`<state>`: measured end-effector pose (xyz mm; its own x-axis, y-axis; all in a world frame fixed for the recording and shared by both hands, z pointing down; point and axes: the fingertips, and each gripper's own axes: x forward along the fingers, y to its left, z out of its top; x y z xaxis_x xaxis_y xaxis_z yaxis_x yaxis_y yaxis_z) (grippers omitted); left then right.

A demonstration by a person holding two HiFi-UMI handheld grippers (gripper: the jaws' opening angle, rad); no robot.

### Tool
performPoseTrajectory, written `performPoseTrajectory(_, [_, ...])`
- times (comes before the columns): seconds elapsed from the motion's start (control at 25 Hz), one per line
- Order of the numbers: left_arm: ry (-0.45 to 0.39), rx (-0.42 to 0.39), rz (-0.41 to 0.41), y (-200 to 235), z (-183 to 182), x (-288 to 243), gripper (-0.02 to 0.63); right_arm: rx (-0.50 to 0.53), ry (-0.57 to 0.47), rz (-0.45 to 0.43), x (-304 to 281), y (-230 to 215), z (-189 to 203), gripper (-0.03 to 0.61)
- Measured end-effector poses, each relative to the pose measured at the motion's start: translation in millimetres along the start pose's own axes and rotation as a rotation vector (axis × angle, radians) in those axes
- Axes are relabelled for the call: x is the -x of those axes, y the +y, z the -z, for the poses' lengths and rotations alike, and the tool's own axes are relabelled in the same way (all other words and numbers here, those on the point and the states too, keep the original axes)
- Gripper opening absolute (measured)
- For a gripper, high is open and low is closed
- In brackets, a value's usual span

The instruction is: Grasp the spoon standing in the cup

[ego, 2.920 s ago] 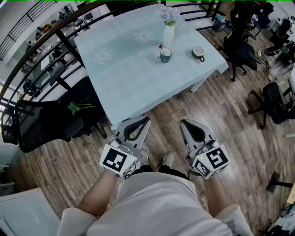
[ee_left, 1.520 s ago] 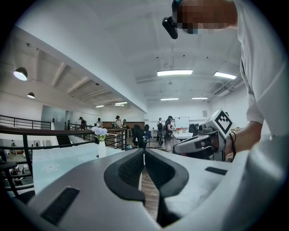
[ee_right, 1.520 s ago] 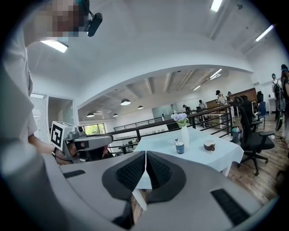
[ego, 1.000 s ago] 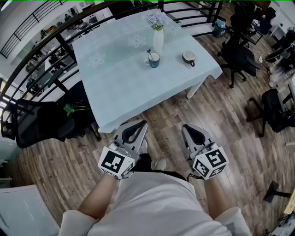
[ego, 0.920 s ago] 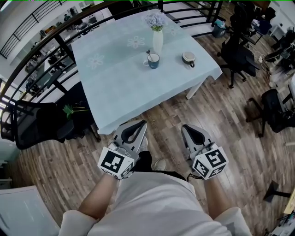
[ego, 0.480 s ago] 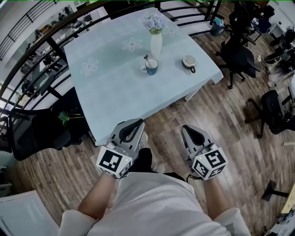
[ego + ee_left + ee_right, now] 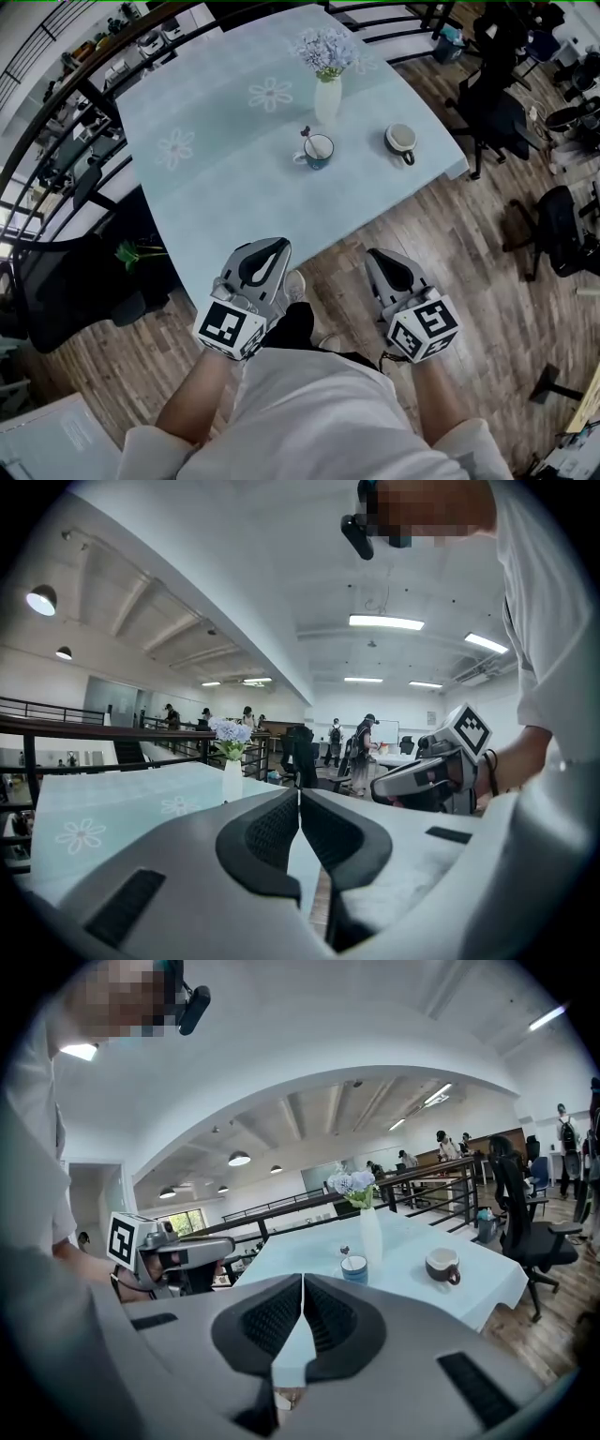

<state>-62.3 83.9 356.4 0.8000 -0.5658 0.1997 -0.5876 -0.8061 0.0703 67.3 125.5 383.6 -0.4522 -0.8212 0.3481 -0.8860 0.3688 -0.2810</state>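
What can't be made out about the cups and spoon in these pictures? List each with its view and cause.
1. Bowl of the spoon: sunk inside the blue cup, in the head and right gripper views.
2. Both cups, left gripper view: not seen, because the left gripper covers that stretch of table with its own body.
3. Contents of the brown cup: too small in the head view.

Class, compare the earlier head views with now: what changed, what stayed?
The person has stepped closer: the table now reaches the left gripper. Nothing was grasped; both it and the right gripper stay shut, empty. The spoon still stands in the blue cup by the vase.
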Motion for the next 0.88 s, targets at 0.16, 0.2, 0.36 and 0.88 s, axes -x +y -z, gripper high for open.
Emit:
performPoseTrajectory(0.16, [0.014,0.021,0.021,46,5,-10,0.021,-0.007,0.026,0.019,-46,0,-11,0.023])
performPoseTrajectory(0.2, [0.016,0.027,0.025,55,4,-14,0.021,-0.010,0.030,0.024,-54,-1,-15,0.023])
performPoseTrajectory(0.36, [0.021,0.032,0.055,76,-2,-38,0.021,-0.015,0.037,0.035,-82,-14,-33,0.023])
performPoseTrajectory(0.88, [0.021,0.051,0.092,141,-9,-70,0.021,-0.002,0.052,0.064,-147,-27,-66,0.023])
